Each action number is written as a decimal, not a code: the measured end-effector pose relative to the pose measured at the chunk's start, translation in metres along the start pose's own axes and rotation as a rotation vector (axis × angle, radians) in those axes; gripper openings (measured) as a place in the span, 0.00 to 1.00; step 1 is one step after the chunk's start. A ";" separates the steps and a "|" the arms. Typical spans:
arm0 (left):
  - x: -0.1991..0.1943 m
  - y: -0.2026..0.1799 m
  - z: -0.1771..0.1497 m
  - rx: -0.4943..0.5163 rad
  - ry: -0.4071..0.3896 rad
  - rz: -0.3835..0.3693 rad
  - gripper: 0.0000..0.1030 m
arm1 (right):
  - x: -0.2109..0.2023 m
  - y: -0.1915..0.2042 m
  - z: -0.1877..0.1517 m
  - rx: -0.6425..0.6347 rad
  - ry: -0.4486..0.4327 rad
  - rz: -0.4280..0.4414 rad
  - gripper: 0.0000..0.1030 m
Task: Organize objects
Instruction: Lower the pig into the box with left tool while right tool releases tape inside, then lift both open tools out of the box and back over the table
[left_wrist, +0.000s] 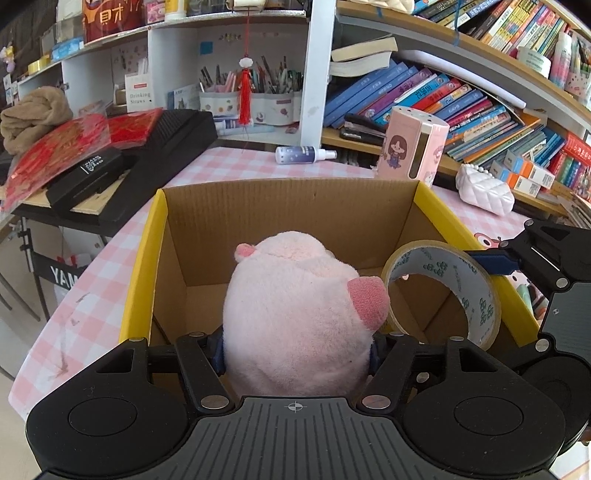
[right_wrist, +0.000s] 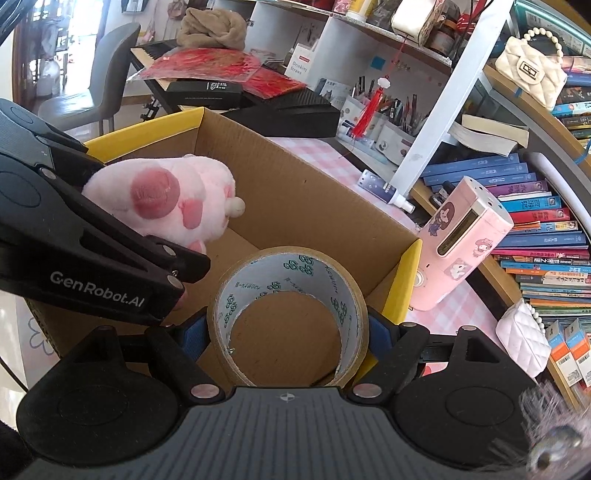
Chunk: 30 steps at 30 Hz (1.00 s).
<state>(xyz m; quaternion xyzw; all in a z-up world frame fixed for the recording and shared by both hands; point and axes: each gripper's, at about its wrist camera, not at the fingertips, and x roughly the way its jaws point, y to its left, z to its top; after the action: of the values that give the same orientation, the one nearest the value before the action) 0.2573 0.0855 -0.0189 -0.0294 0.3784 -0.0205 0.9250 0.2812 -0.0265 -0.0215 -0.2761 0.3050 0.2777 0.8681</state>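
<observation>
An open cardboard box (left_wrist: 288, 206) with yellow flap edges stands on the pink checked table; it also shows in the right wrist view (right_wrist: 314, 206). My left gripper (left_wrist: 297, 350) is shut on a pink plush pig (left_wrist: 295, 314) and holds it over the box's near side. The pig also shows in the right wrist view (right_wrist: 166, 199). My right gripper (right_wrist: 288, 328) is shut on a roll of brown tape (right_wrist: 291, 314) and holds it over the box's right side. The tape also shows in the left wrist view (left_wrist: 443, 291), next to the pig.
A pink cartoon-printed case (left_wrist: 410, 147) stands behind the box, a spray bottle (left_wrist: 303, 154) lies beside it, and a white quilted purse (left_wrist: 484, 190) sits at the right. Bookshelves (left_wrist: 461, 99) fill the right. A black keyboard with red packets (left_wrist: 110, 155) is at the left.
</observation>
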 end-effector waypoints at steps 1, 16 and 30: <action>0.000 0.000 0.000 -0.001 -0.001 0.001 0.66 | 0.000 0.000 0.000 0.000 0.001 0.000 0.80; -0.043 0.000 -0.006 -0.034 -0.142 -0.008 0.85 | -0.030 0.006 0.001 0.042 -0.099 -0.073 0.88; -0.121 0.014 -0.034 -0.083 -0.270 -0.011 0.86 | -0.107 0.018 -0.015 0.378 -0.192 -0.212 0.88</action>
<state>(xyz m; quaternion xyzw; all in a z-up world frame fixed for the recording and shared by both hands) 0.1480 0.1053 0.0405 -0.0722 0.2506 -0.0057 0.9654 0.1937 -0.0572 0.0359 -0.1116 0.2369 0.1479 0.9537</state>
